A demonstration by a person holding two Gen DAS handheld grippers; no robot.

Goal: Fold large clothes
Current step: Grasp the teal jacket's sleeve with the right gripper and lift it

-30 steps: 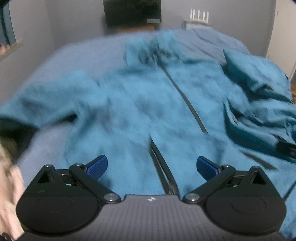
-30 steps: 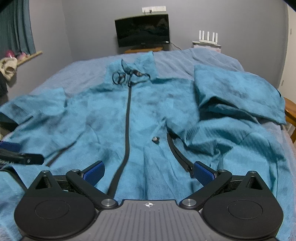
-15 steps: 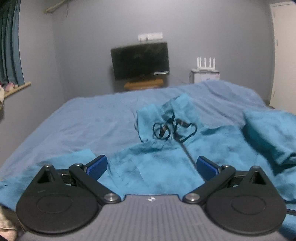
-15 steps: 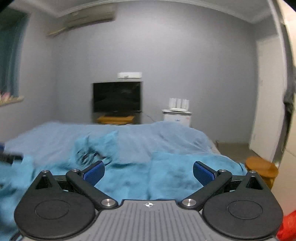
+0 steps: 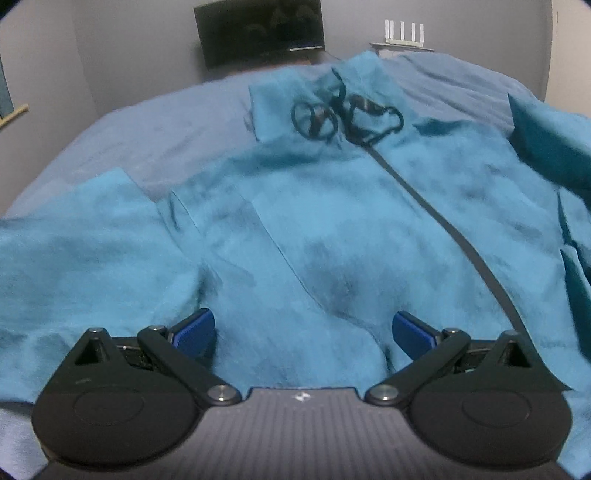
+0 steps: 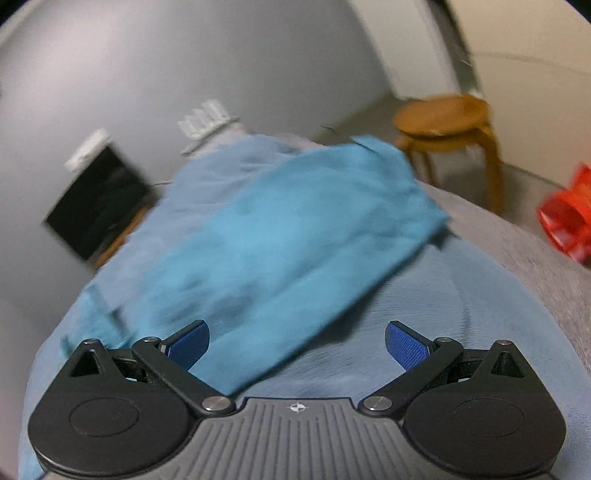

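A large teal zip-up jacket (image 5: 332, 236) lies front up on a blue bed (image 5: 155, 125), collar and black drawstrings (image 5: 347, 114) at the far end, dark zipper (image 5: 443, 225) running down its right side. My left gripper (image 5: 301, 332) is open and empty, low over the jacket's left front near the left sleeve (image 5: 81, 251). My right gripper (image 6: 297, 341) is open and empty, tilted, over the jacket's right sleeve (image 6: 291, 236) near the bed's right edge. The view is blurred.
A dark TV (image 5: 258, 29) and a white router (image 5: 404, 31) stand by the far wall. A round wooden stool (image 6: 447, 122) stands beside the bed on the right, with a red object (image 6: 569, 214) on the floor near it.
The left gripper has tipped back down over the jacket's left front. The right gripper has swung right and rolled, now facing the right sleeve and the stool. Both stayed open.
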